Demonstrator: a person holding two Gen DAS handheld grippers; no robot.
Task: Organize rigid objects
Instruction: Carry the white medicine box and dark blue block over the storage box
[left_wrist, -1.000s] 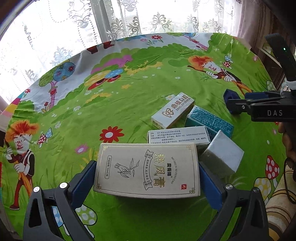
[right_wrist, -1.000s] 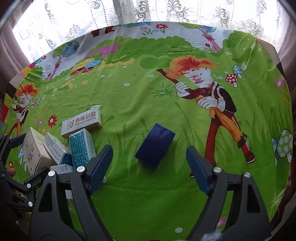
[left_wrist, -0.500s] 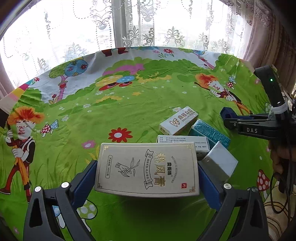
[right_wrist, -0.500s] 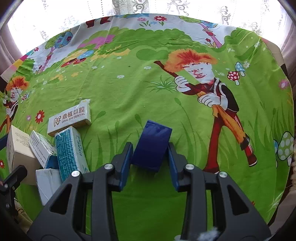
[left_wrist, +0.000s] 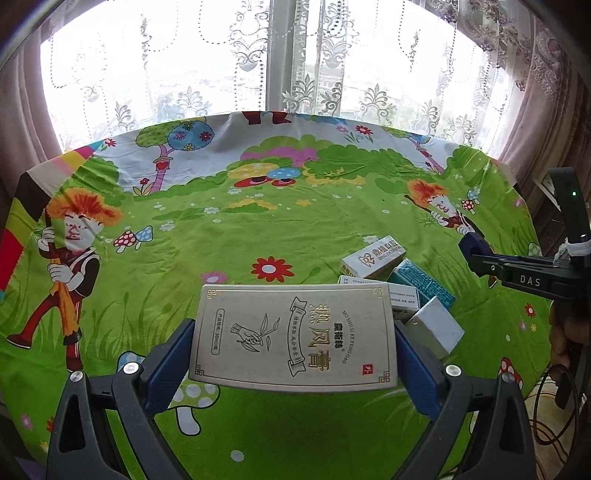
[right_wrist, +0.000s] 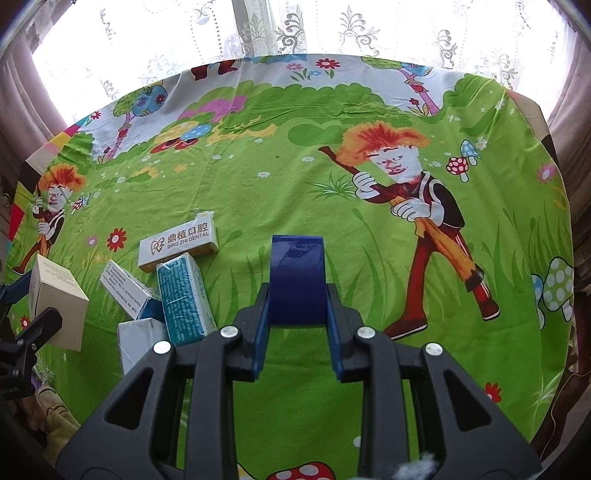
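Beige flat cardboard box with gold lettering (left_wrist: 295, 334) sits clamped across its short ends in your left gripper (left_wrist: 293, 354), held level above the green cartoon-print tablecloth (left_wrist: 221, 240), just left of the cluster of small cartons (left_wrist: 400, 284). Keep it level and set it flush beside them. Right view: your right gripper (right_wrist: 297, 314) is closed on the dark blue glossy rectangular box (right_wrist: 296, 273), pointing forward, off the cloth as far as I can judge. Bring it left toward the white dental carton (right_wrist: 179, 242) and align the edges.
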